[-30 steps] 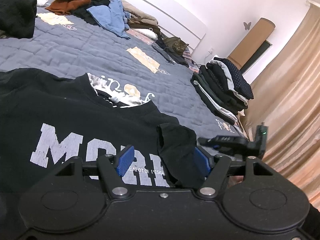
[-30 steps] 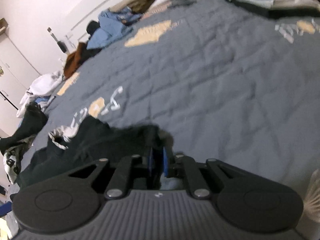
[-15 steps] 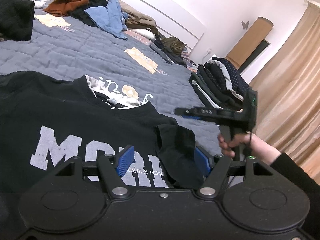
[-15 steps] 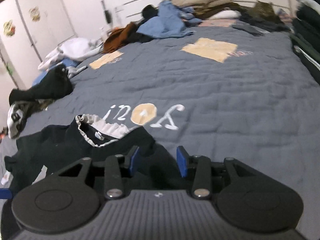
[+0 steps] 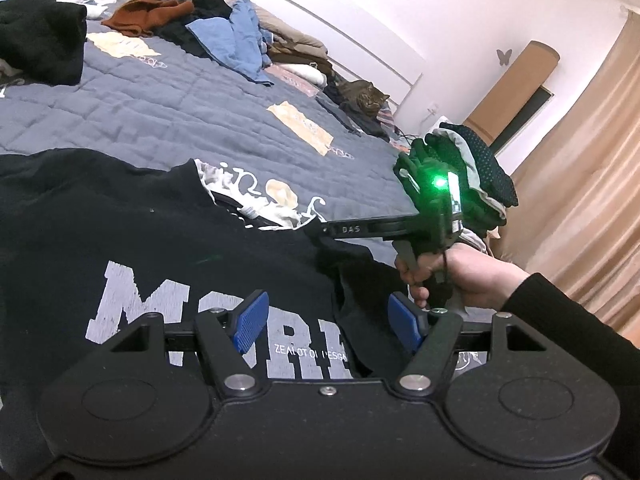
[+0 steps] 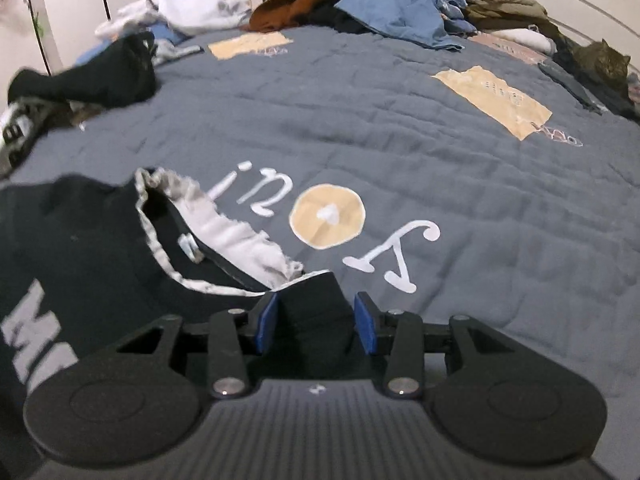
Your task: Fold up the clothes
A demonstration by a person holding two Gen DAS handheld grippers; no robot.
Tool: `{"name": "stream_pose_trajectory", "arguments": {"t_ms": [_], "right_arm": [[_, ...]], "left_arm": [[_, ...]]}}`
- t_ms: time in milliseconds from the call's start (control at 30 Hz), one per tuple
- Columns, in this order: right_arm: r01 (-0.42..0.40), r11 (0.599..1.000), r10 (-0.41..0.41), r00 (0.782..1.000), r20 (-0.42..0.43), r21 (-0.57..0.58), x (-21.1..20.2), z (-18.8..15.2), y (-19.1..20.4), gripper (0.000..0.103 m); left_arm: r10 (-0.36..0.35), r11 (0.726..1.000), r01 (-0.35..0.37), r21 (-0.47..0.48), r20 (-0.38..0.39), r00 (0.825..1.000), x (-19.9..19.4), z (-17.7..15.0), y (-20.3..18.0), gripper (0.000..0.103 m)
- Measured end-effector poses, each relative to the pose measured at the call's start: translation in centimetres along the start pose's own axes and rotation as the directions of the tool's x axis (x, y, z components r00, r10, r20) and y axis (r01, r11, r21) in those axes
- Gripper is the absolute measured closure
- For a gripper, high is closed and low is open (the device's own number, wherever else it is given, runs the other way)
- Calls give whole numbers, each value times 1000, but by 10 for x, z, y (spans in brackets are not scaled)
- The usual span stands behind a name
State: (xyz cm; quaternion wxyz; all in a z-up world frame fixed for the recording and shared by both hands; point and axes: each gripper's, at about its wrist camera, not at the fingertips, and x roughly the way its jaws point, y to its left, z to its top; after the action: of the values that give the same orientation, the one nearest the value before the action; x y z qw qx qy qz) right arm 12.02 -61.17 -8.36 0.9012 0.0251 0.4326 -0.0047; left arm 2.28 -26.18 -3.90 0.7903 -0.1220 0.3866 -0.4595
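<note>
A black T-shirt with grey block letters lies spread on the grey-blue quilt, its sleeve folded in over the print. My left gripper hovers open over the lettering, with the folded sleeve below its right pad. My right gripper sits at the shirt's shoulder, beside the pale collar. Its jaws are closing, and the shoulder fabric lies between the blue pads without being pinched. In the left wrist view the right gripper reaches in from the right, held by a hand.
A stack of folded clothes stands at the bed's right edge, near the curtain. A cat lies at the headboard beside a heap of loose garments. A black garment lies at the left.
The right gripper let go of the sleeve, opened, rolled, and swung left to the shirt's shoulder by the collar. The left gripper has stayed put and open.
</note>
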Motion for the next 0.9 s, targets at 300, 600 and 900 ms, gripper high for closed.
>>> {"name": "stream_pose_trajectory", "arguments": {"t_ms": [300, 600, 900], "right_arm": [[18, 998, -7, 982, 189, -57, -18, 6, 7, 87], [-61, 992, 36, 976, 214, 110, -26, -2, -17, 78], [9, 997, -18, 993, 116, 78, -62, -37, -59, 65]], "left_arm": [[8, 1000, -8, -20, 14, 1000, -4, 1, 2, 38], [4, 1000, -4, -10, 2, 1000, -3, -2, -2, 38], [-18, 1000, 18, -2, 5, 1000, -4, -1, -5, 38]]}}
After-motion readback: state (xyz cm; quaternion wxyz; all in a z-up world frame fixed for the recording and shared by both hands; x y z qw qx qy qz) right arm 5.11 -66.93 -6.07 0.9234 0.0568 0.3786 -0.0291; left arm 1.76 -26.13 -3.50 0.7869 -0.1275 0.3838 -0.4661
